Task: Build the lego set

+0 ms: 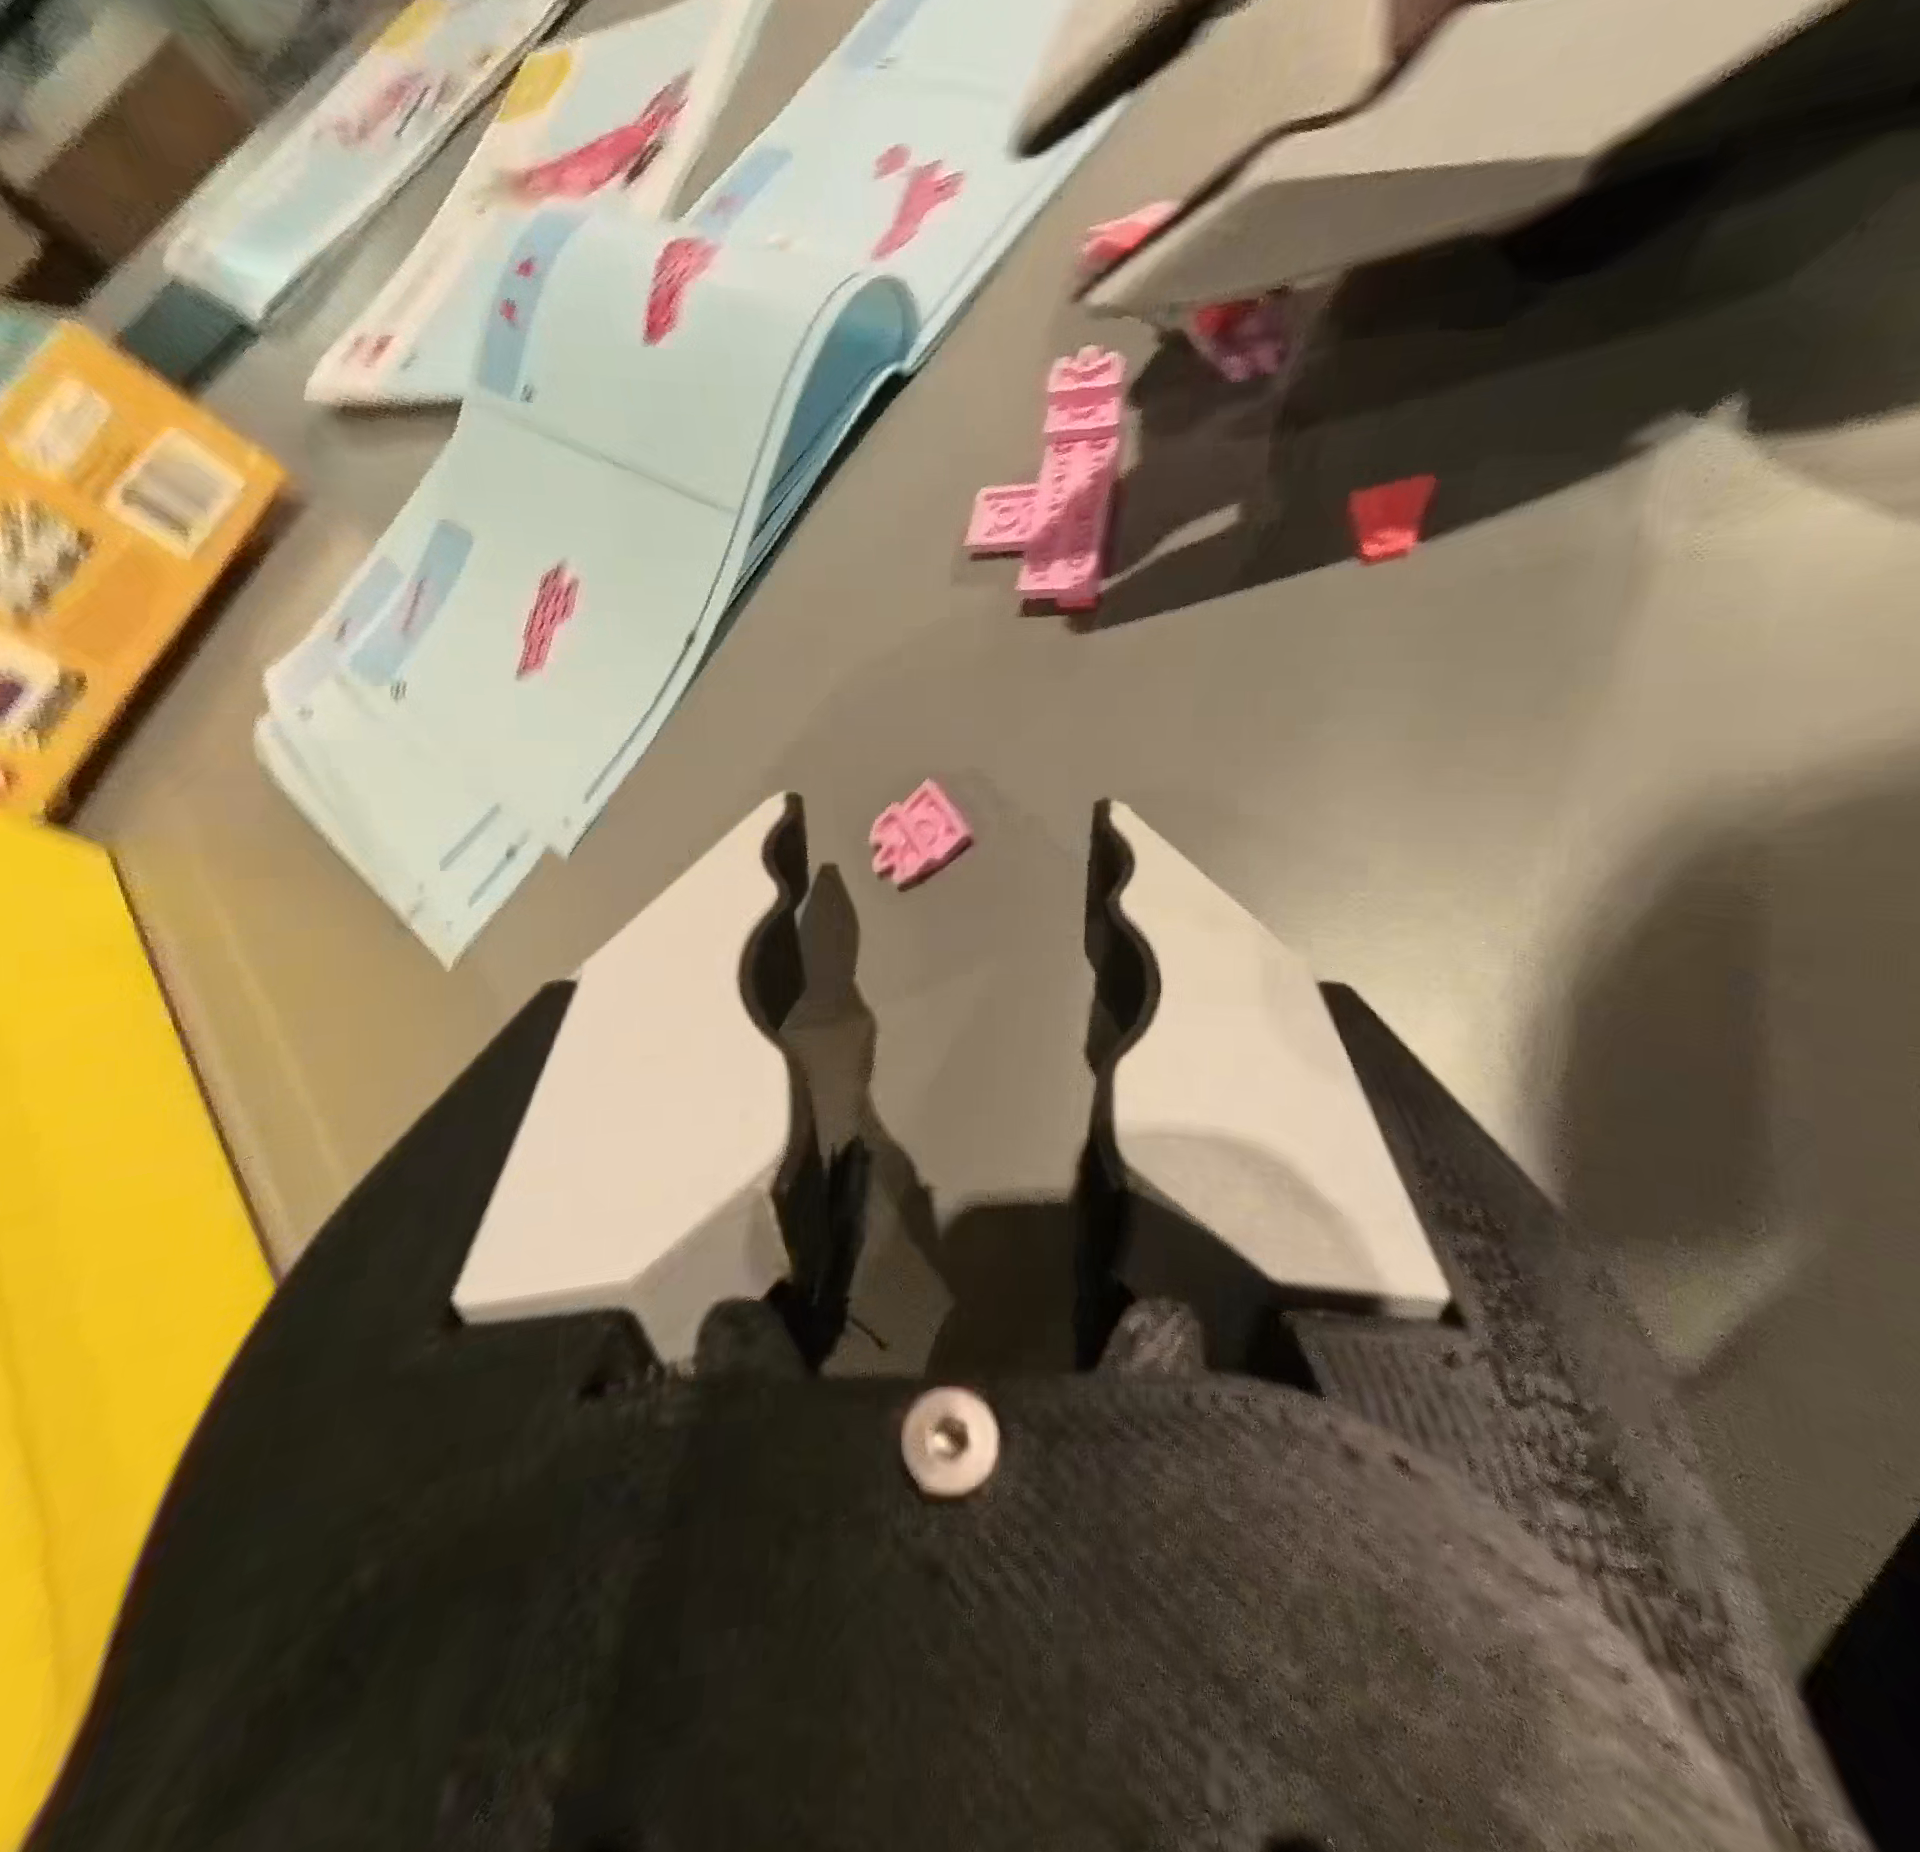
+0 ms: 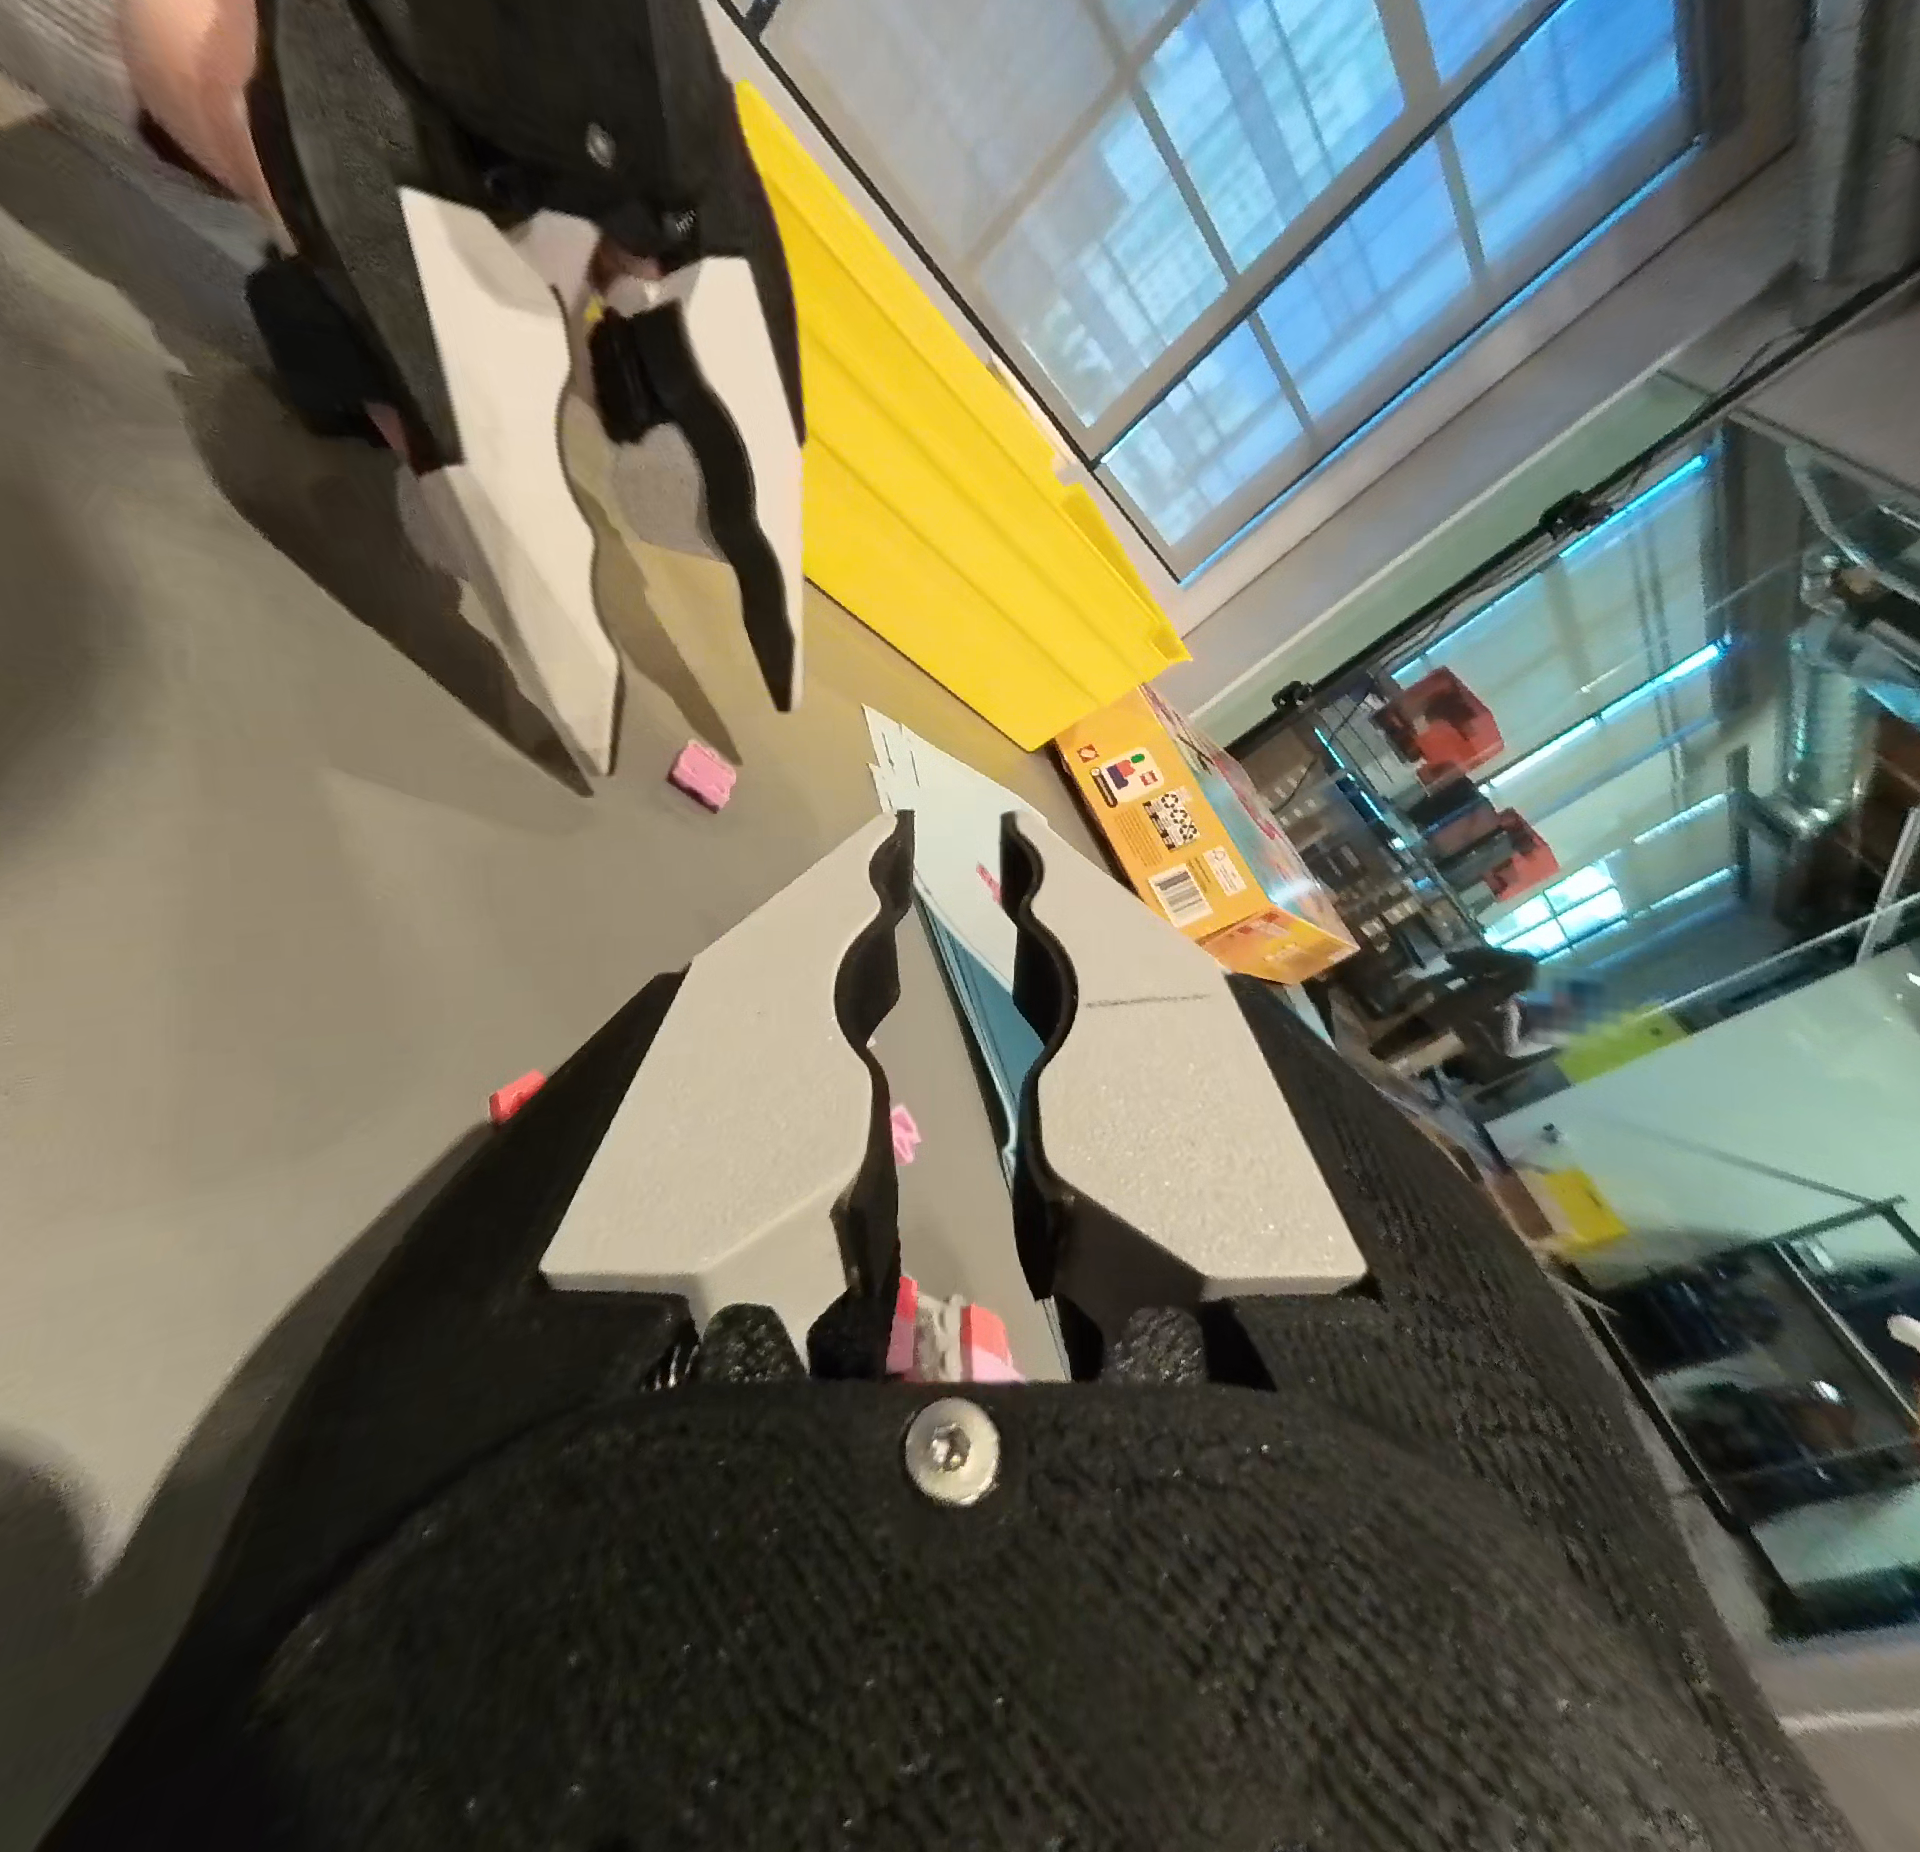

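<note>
My left gripper [image 1: 948, 826] is open and empty, low over the grey table. A small pink piece [image 1: 920, 831] lies flat on the table just ahead of its fingertips, between them. It also shows in the right wrist view [image 2: 701, 772], under the left gripper [image 2: 691, 737]. A pink plate assembly [image 1: 1060, 483] lies farther on, with a small red piece [image 1: 1387, 519] to its right. My right gripper [image 2: 956, 826] has its jaws a little apart with nothing in them. It hovers tilted above more pink pieces [image 1: 1236, 332], which show between its fingers [image 2: 951, 1335].
Open light-blue instruction booklets [image 1: 644, 452] lie left of the assembly, with more booklets stacked behind. An orange set box [image 1: 114, 514] and a yellow bin [image 1: 94, 1179] stand at the left edge. Another small red piece [image 2: 516, 1093] lies beside the right gripper. My right fingertips sit around 9 cm from my left ones.
</note>
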A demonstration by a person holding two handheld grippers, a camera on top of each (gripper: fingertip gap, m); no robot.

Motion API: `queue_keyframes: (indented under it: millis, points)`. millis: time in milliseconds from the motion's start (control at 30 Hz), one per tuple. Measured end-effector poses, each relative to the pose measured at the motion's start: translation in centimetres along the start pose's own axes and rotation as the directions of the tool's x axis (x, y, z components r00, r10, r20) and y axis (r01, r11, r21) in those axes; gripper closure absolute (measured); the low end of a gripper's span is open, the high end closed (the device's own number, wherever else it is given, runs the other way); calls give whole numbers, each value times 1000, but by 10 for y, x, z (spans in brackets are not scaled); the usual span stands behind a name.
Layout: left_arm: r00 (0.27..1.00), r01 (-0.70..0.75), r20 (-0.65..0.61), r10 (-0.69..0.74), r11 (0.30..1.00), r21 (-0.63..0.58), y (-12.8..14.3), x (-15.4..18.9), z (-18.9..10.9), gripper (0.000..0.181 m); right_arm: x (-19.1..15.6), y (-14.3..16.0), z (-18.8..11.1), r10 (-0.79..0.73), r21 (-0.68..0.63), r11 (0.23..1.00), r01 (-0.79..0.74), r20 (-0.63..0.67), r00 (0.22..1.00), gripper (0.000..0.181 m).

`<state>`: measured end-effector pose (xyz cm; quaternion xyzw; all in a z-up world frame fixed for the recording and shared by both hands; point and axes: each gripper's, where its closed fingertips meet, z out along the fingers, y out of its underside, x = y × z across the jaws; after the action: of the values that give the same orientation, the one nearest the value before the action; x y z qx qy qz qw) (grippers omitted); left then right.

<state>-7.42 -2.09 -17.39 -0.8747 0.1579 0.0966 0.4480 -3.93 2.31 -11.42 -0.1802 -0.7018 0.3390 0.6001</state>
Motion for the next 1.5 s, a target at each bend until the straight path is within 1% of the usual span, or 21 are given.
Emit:
queue_keyframes:
  millis: [67, 133, 233, 267, 333, 433, 633, 700, 733, 767, 867, 933, 1000, 1067, 1200, 1333, 1500]
  points:
    - [989, -137, -59, 139, 990, 29, -4, 5, 4, 124, 1, -1, 0, 10, 18, 1000, -10, 8, 1000, 167]
    - [969, -196, -151, 197, 980, 21, -2, 6, 9, 130, 2, -2, -1, 18, 29, 999, -18, 14, 1000, 167]
    - [921, -169, -358, 152, 986, -14, 3, 12, 8, 134, 0, 0, -3, 21, 28, 999, -22, 36, 999, 167]
    - [904, -154, -409, 127, 988, -34, 6, 12, 8, 134, -1, 0, -4, 19, 27, 999, -21, 47, 999, 167]
    - [872, -123, -484, 72, 990, -74, 11, 11, 6, 136, -3, 1, -5, 19, 28, 999, -21, 64, 998, 166]
    - [857, -76, -516, 9, 991, -108, 13, 4, 8, 146, -4, 4, -5, 24, 24, 999, -26, 90, 996, 163]
    - [866, -37, -501, -13, 995, -91, 12, 3, 9, 163, -4, 7, -3, 13, 36, 999, -17, 119, 993, 162]
    - [882, -15, -470, -29, 996, -89, 11, 2, 10, 164, -4, 6, -4, -1, 52, 999, -5, 118, 993, 162]
    - [899, 5, -436, -45, 996, -93, 10, 0, 12, 164, -2, 4, -5, -8, 66, 998, 1, 106, 994, 162]
    - [914, 36, -400, -65, 996, -79, 4, 0, 15, 165, 1, 1, -6, -14, 86, 996, 6, 91, 996, 163]
    - [911, 156, -393, -127, 987, 44, -31, 15, 19, 164, 14, -5, -11, -13, 133, 991, 10, 25, 1000, 163]
    - [932, 166, -340, -126, 982, 90, -45, 17, 26, 165, 25, -5, -15, 5, 151, 989, -3, -16, 1000, 163]
    - [960, 133, -256, -113, 989, 64, -45, 12, 34, 164, 31, -1, -17, 38, 144, 989, -34, -25, 999, 164]
    - [971, 102, -220, -91, 994, 39, -42, 10, 37, 165, 36, 6, -17, 66, 129, 990, -63, -24, 998, 164]
    - [963, 126, -239, -123, 992, -2, -36, 16, 42, 165, 40, 15, -18, 69, 116, 991, -68, -5, 998, 165]
    - [959, 138, -250, -131, 990, 9, -40, 21, 41, 164, 45, 21, -18, 74, 116, 991, -74, 0, 997, 165]
    - [954, 160, -253, -160, 987, -21, -40, 23, 44, 164, 46, 26, -17, 90, 110, 990, -92, 20, 996, 166]
